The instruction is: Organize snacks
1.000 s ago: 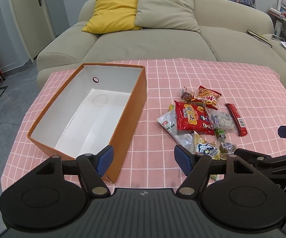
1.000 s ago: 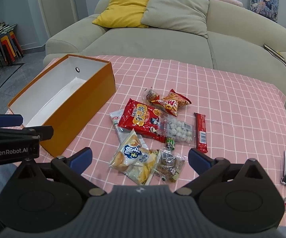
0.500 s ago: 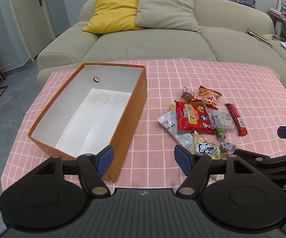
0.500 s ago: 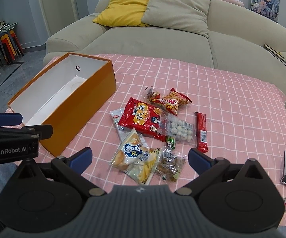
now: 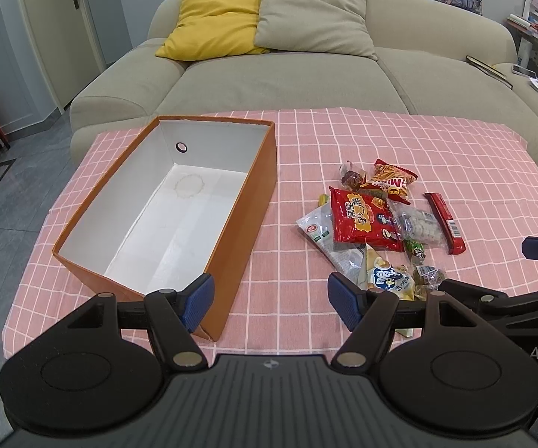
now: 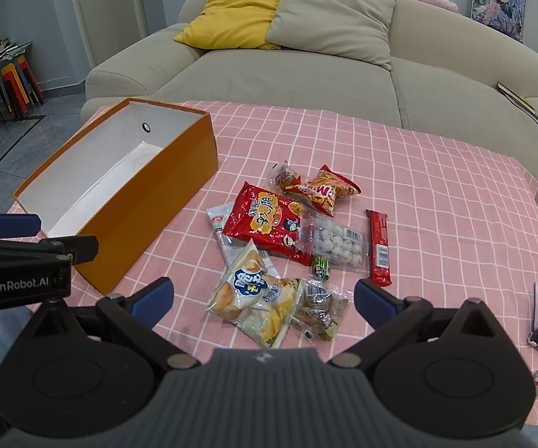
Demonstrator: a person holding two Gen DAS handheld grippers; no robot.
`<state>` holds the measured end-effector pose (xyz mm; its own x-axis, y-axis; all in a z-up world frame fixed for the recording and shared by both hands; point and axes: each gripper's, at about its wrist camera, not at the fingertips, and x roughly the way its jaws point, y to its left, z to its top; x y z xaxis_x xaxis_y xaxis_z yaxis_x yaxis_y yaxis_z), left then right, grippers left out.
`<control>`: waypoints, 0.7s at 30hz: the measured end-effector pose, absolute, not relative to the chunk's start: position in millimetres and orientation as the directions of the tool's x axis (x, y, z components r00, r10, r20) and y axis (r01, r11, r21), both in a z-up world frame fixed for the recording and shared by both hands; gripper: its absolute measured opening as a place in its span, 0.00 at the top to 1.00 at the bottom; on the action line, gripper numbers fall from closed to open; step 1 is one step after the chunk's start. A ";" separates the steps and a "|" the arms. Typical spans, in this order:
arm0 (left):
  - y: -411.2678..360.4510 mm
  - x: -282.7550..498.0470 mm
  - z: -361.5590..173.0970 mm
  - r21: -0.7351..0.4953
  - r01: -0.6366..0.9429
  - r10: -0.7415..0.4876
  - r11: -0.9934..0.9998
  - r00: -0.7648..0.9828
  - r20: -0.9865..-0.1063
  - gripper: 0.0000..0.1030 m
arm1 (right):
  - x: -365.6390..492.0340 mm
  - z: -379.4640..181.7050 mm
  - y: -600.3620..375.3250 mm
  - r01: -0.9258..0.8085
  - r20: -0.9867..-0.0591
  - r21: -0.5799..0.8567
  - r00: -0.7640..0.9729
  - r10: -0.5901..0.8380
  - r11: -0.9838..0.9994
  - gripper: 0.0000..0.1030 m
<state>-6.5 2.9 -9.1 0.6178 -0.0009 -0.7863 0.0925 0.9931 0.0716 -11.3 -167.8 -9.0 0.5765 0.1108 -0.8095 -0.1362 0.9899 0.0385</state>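
box [image 5: 239,201] rectangular cardboard, hollow | snacks [image 6: 265,220] crinkly foil | left gripper [image 5: 269,298], right gripper [image 6: 263,295] spread wide, nothing held

Left tongs [image 5: 269,300] spread wide, holding nothing; right tongs [image 6: 264,300] likewise.

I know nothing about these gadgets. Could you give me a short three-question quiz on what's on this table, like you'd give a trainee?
1. True or false: the orange cardboard box with the white inside already holds a snack.
2. Which sits nearest the right gripper? A) the long red wrapped bar B) the pale yellow crisp bag with a blue logo C) the big red crinkly snack bag
3. Fill in: the snacks lie on a ____ checked tablecloth.

Key
1. False: only its bare white floor shows.
2. B: it lies just ahead, between the open blue fingers.
3. Pink. The left gripper is open too, holding nothing.
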 end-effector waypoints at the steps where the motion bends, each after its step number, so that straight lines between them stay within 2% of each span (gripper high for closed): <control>1: 3.4 -7.4 -9.1 0.071 0.092 0.000 0.993 0.617 -0.787 0.20 | -11.2 -8.8 -167.8 -0.136 -0.810 0.039 0.576 0.111 0.990 0.04; 21: 3.1 -8.0 -9.8 0.072 0.090 0.002 0.993 0.611 -0.791 0.20 | -10.9 -11.4 -168.3 -0.136 -0.816 0.037 0.568 0.108 0.990 0.04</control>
<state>-8.0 3.1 -9.8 0.6115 0.0019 -0.7913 0.0895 0.9934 0.0716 -10.9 -168.3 -11.4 0.5681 0.1080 -0.8158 -0.1356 0.9901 0.0366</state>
